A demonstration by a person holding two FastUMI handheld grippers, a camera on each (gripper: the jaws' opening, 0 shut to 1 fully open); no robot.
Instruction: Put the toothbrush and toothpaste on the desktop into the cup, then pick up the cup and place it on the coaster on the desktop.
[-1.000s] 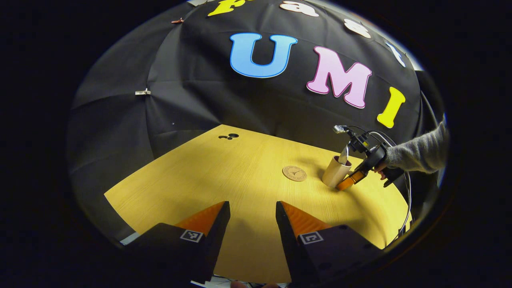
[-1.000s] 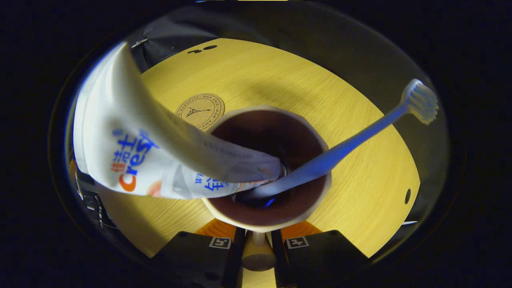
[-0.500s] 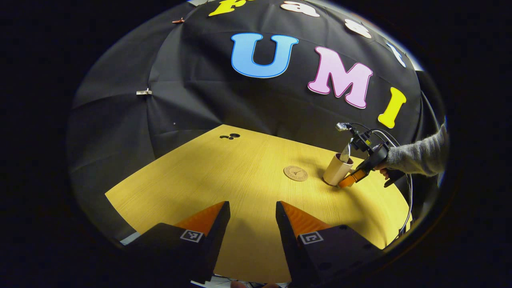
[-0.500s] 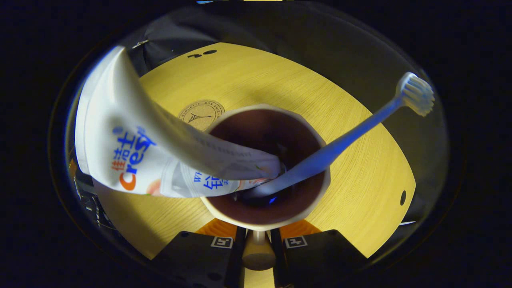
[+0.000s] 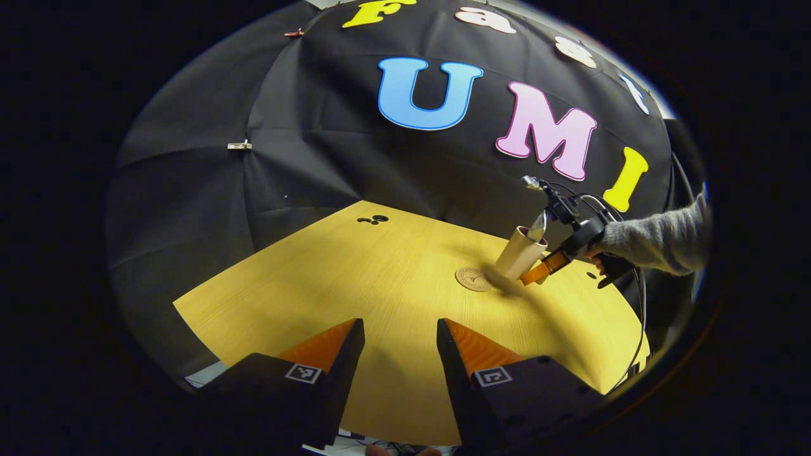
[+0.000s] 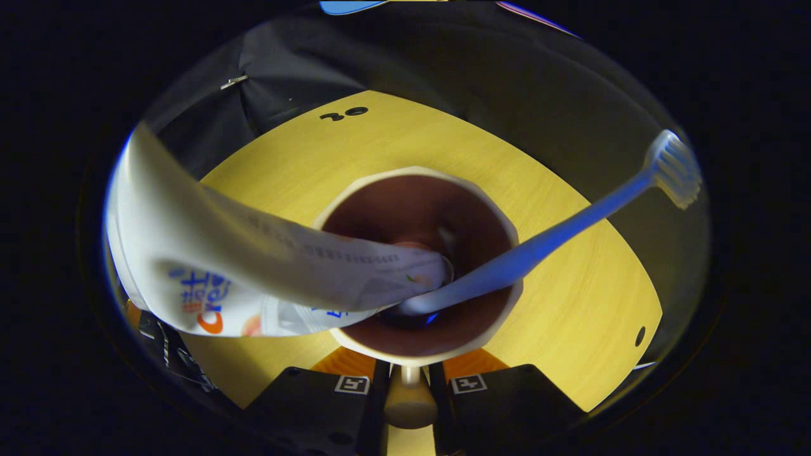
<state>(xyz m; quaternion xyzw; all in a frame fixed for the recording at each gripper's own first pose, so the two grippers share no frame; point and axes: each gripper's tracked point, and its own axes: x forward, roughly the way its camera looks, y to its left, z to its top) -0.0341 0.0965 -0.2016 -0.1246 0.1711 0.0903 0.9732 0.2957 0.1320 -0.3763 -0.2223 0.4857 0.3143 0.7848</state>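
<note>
A tan cup (image 5: 516, 253) hangs tilted just above the yellow table, right beside the round cork coaster (image 5: 473, 278). My right gripper (image 5: 532, 275), held by a hand in a grey sleeve (image 5: 659, 240), grips it from the right. In the right gripper view the cup's rim (image 6: 412, 172) sits close in front, with the white toothpaste tube (image 6: 209, 266) leaning out left and the blue toothbrush (image 6: 570, 221) leaning out right. My right gripper (image 6: 408, 380) is shut on the cup's handle (image 6: 408, 402). My left gripper (image 5: 399, 342) stands open over the near table edge.
Small black holes mark the table's far corner (image 5: 370, 219) and another shows near its right side (image 6: 641, 335). Cables trail from the right gripper (image 5: 640, 297). The black cloth wall (image 5: 317, 158) closes the back.
The right gripper has lifted the cup off the table and carried it left to the coaster's edge. In the right gripper view the coaster has slipped behind the cup. The left gripper hardly moved.
</note>
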